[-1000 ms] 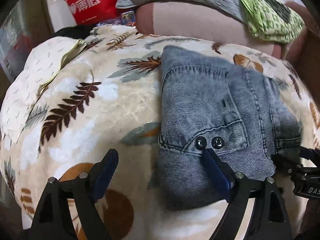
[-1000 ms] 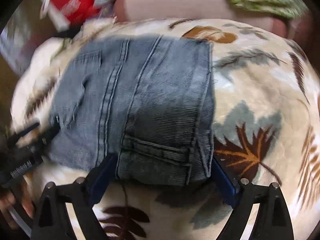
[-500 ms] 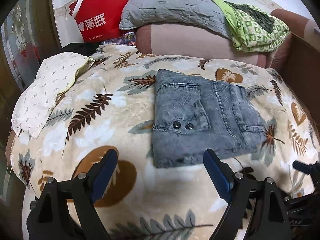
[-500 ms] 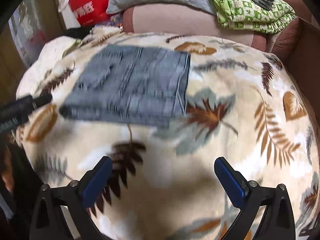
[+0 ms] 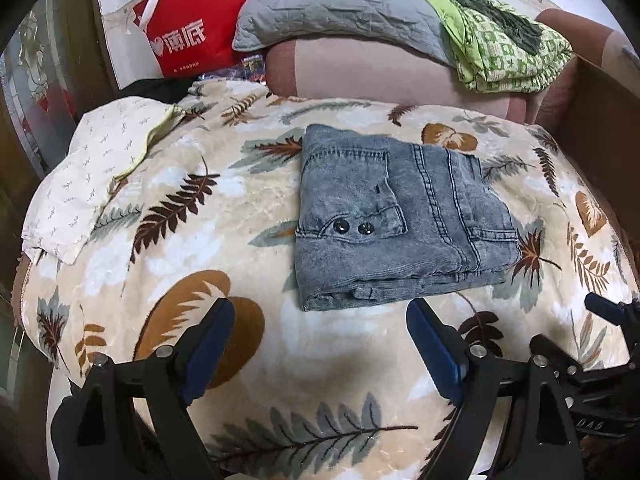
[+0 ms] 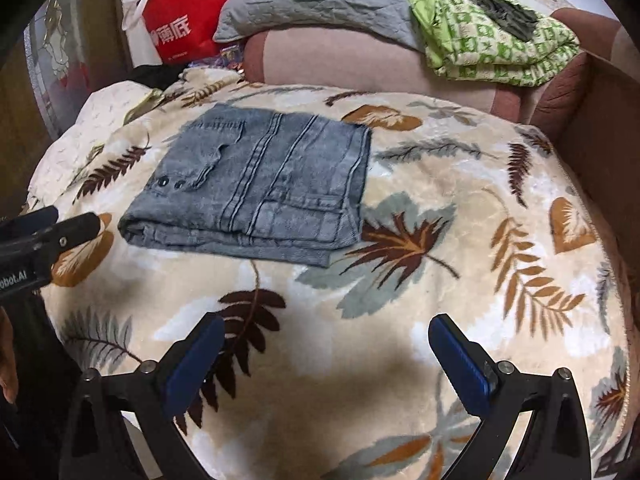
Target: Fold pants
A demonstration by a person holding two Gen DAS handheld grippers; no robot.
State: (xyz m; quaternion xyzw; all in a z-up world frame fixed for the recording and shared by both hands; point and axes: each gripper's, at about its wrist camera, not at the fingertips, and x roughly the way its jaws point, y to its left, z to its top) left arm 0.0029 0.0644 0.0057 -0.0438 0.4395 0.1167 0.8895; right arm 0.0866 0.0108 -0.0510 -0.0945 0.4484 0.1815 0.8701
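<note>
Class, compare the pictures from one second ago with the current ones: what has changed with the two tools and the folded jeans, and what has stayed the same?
Both tools drew back from the jeans. A second ago each open tool reached the near edge; now the left tool and right tool hover open over the leaf-print blanket, clear of the denim. The jeans stay folded in the same spot; the grey pillow and red bag are unchanged.

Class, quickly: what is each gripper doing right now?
Left gripper: open, holding nothing, clear of the folded jeans.
Right gripper: open, holding nothing.
</note>
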